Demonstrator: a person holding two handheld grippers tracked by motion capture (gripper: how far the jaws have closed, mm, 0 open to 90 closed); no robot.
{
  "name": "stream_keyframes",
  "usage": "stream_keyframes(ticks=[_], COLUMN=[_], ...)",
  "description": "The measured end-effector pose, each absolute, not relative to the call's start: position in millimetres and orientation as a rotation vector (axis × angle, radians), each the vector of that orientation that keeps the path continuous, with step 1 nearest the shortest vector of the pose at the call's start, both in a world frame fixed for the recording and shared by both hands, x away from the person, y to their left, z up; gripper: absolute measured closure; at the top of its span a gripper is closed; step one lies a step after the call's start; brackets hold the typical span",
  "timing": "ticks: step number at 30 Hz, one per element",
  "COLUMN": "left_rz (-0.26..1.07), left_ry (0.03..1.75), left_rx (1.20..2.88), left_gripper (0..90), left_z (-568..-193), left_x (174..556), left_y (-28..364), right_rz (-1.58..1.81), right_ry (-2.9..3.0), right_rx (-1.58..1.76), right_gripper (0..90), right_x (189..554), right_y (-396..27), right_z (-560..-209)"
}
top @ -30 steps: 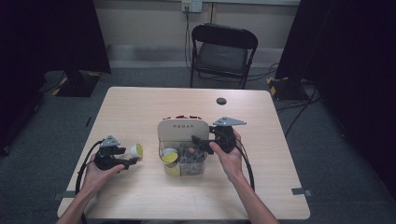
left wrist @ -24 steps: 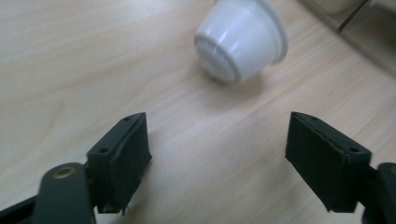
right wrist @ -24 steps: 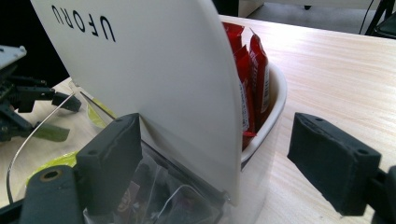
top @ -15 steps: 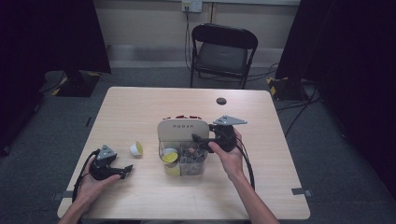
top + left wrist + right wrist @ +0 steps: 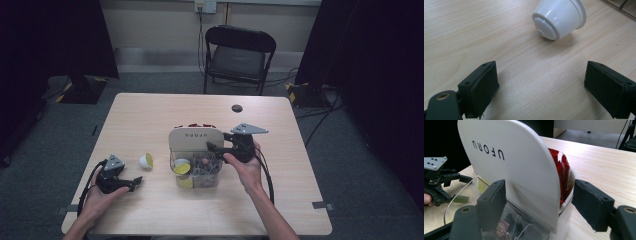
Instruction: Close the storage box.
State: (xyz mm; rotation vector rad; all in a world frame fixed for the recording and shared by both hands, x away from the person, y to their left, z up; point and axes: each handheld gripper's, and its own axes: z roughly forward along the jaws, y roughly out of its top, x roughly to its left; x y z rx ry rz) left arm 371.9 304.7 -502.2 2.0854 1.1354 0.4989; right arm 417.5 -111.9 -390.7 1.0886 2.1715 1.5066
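Capsule (image 5: 559,18) lies free ahead of L gripper (image 5: 541,87), jaws open; R gripper (image 5: 539,205) jaws closing round organiser edge (image 5: 534,195).

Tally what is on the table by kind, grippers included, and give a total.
Grippers: 2, left gripper and right gripper
Organizer box: 1
Loose white capsule: 1
Small dark disc: 1
Total: 5
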Motion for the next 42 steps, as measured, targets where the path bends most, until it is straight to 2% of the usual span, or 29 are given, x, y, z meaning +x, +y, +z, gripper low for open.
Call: stream_keyframes(ticks=[4, 17, 26, 42], left_rz=[0.499, 0.499, 0.501, 0.501], left_ry=[1.135, 1.135, 1.136, 1.136], left_rx=[2.086, 2.086, 2.085, 2.086], left_gripper=[11.1, 11.1, 11.2, 11.2], left_z=[-502.2, -502.2, -502.2, -502.1], left_x=[372.0, 371.9, 371.8, 371.8], left_y=[304.8, 304.8, 304.7, 304.8], right_rz=[1.530, 1.558, 1.582, 1.622], right_ry=[2.176, 2.195, 2.185, 2.212], right_rx=[1.071, 1.023, 1.008, 1.027], right_gripper=[34.2, 36.0, 40.1, 42.0], right_x=[416.7, 411.1, 405.0, 393.9], right_y=[-114.2, -105.6, -110.6, -117.6], right_z=[-388.1, -382.0, -377.8, -379.0])
